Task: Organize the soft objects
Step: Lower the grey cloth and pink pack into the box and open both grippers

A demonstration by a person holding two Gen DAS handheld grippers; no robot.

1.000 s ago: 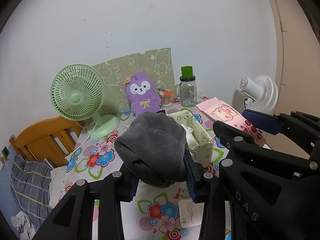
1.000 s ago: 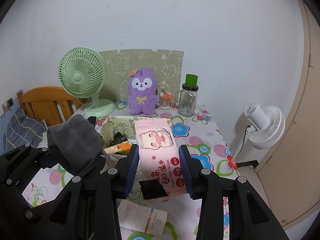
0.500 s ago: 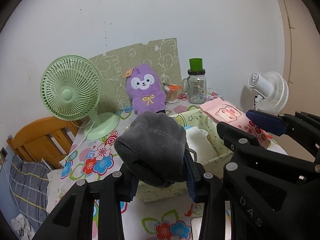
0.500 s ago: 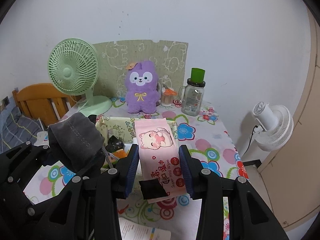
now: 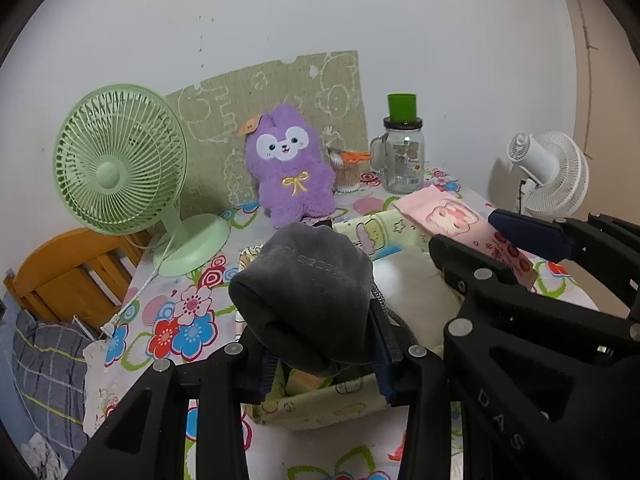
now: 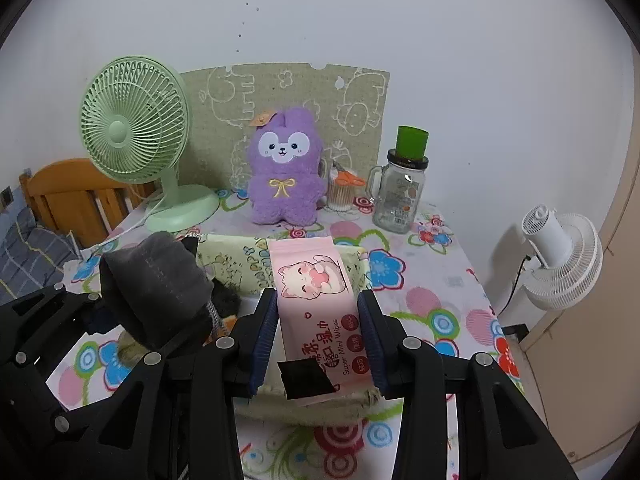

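Grippers both loaded | your left gripper [image 5: 320,344] jaws just eased a touch wider but are still pinching the grey pouch [image 5: 308,292] | your right gripper [image 6: 318,320] jaws clamped on the pink wipes pack [image 6: 320,304] | both sit over the pale green fabric bin [image 5: 320,408] on the flowery bench [image 6: 432,280], purple plush [image 6: 282,168] behind it.

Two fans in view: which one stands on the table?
The green fan, its base on the flowered table left of the purple plush. The white fan stands off the table's right edge, lower down, beside the wall.
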